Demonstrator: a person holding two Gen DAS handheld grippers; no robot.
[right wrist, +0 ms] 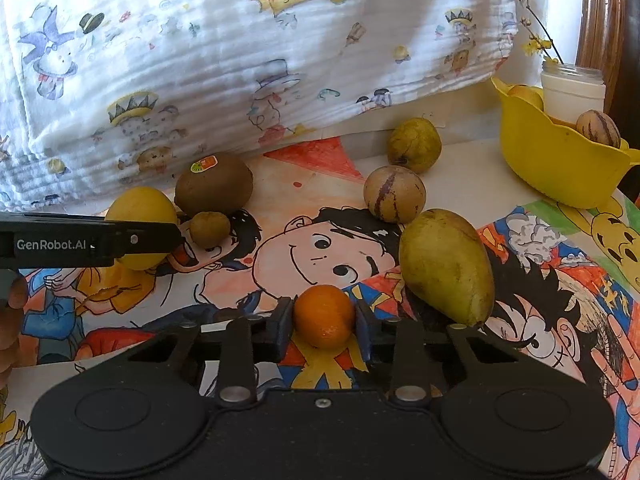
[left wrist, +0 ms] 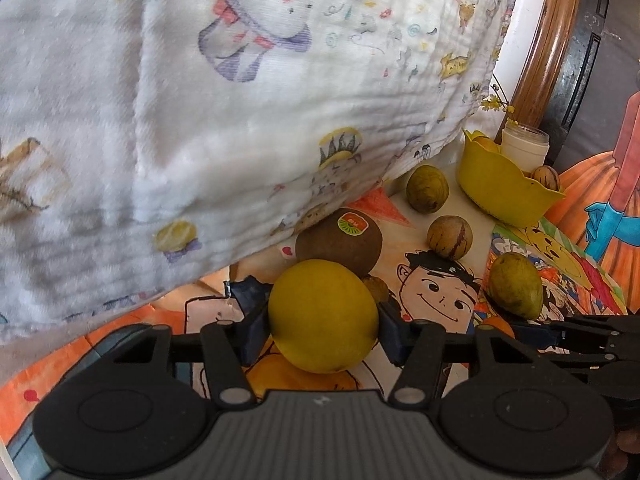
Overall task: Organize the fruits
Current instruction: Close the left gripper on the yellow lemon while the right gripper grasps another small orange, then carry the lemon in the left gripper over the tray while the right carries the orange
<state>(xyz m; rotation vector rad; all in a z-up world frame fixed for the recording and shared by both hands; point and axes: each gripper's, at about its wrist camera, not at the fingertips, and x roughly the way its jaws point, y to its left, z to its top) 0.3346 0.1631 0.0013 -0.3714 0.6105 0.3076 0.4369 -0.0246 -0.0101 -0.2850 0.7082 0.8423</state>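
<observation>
While both claws sit low over the table: two fruits gripped, neither lifted yet.
left gripper point(left wrist: 323, 322): pinching the yellow fruit point(left wrist: 323, 316), pads on both its sides; fruit looks to rest on the drawing-covered table point(right wrist: 460, 188), toward its left part.
right gripper point(right wrist: 324, 320): pressed onto the small orange fruit point(right wrist: 325, 317), near the front edge.
done: yellow bowl point(right wrist: 560, 168) at the far right corner holds a striped fruit point(right wrist: 598, 128) and at least one yellow piece behind it.
left, judged: most of the job. Loose on the table are the kiwi point(right wrist: 214, 189) with sticker, a small brown fruit point(right wrist: 209, 229) touching it, a striped round fruit point(right wrist: 394, 194), a green-yellow round fruit point(right wrist: 414, 145) at the back edge, a mango point(right wrist: 446, 266).
in the way: mango lies just beside the right claw, between it and the bowl; the carry should go over it.
clutter: white jar point(right wrist: 572, 88) with a flowering twig stands right behind the bowl, easy to knock.
backdrop: printed cloth point(right wrist: 240, 60) hangs over the back edge, touching the kiwi.
bowl room: cannot tell.
</observation>
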